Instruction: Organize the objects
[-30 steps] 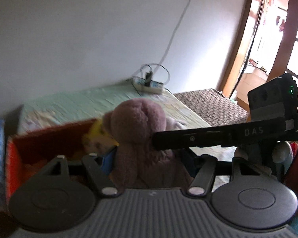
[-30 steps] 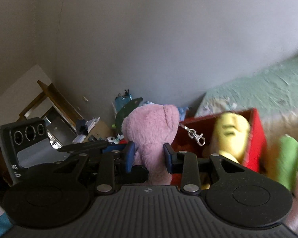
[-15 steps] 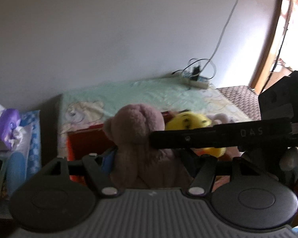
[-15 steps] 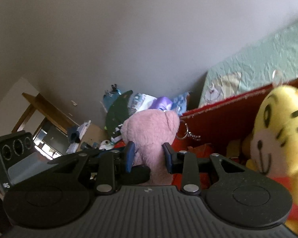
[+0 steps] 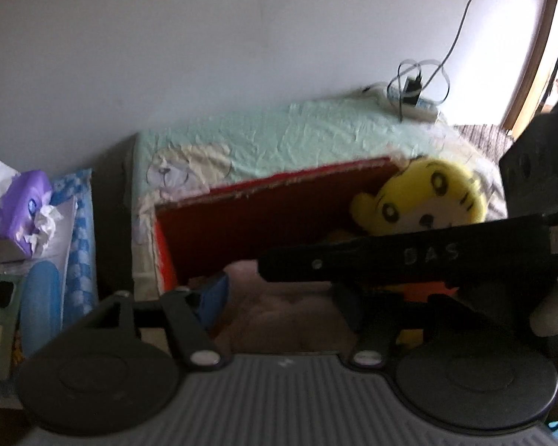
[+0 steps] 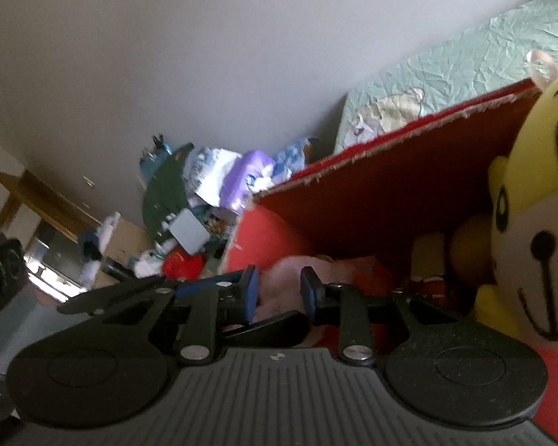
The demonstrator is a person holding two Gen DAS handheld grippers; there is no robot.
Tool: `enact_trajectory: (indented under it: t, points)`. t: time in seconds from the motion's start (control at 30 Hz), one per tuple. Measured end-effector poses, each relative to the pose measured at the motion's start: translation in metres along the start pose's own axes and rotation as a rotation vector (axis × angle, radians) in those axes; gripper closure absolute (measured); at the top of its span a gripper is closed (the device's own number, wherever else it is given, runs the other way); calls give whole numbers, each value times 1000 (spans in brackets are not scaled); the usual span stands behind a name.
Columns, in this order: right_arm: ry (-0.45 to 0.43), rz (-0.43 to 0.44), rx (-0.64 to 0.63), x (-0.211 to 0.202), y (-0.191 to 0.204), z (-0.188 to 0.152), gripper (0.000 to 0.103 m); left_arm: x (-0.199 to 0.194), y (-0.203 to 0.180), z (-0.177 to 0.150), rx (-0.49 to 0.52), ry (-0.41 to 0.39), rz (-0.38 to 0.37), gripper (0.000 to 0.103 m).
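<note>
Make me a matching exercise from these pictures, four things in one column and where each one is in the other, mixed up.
Things:
1. pink plush bear
2. yellow tiger plush toy
3. white power strip with a black plug
4. purple tissue pack

Places:
A. on the green sheet by the wall
B. between the gripper fingers, low in the red cardboard box
C. outside the box, in the clutter beside it
D. upright at the box's far end

Pairs: 1-B, 2-D, 3-A, 4-C

The left gripper (image 5: 279,297) is showing a grey ribbed housing, two round black discs, silver screws and black linkage arms ending in blue pads. The right gripper (image 6: 277,291) is wearing the same parts; across the left view its black bar is displaying pale letters.
</note>
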State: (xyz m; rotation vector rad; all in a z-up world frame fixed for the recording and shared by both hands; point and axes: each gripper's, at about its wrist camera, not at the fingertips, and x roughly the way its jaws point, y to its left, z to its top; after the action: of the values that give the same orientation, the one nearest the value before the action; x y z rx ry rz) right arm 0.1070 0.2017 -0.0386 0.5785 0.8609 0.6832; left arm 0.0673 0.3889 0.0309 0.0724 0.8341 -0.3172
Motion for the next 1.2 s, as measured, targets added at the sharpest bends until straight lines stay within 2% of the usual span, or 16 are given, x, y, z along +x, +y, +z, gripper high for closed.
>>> enact_trajectory:
  t: [0.17,0.27,0.43,0.57,0.67,0.83,0.93,1.0,1.07,1.17,1.2]
  points:
    - [14,36,32,-12,-4,2,74,8,0,-5,15,15,33,38]
    - [37,68,33,-31,-1,5,74,0,1,-6,7,3,51,41]
    - [93,52,-84,-49,17,5,74,-31,-2,-13,-2,-40,51,41]
    - [173,27,-83,-43,14,0,74,-48,-9,-19,8,-35,15,42]
    - [198,10,-68,-31,9,-2,75,-51,-16,-23,14,-35,-8,42]
    - [243,-36,13,-1,-4,-1,75,-34,-14,-23,-6,14,38,44]
    - [262,3,58,12,-6,-3,81,-30,-9,-25,-34,31,31,44]
    - [257,38,54,14,-3,-5,86,-29,-9,-25,-22,31,71,45]
    - [257,62,55,16,-1,-5,86,-30,-7,-26,-26,33,92,45]
    - [267,149,118,14,-9,-1,85,-33,0,-28,-47,29,99,45]
    - [259,149,122,10,-10,0,81,-34,2,-29,-53,26,95,45]
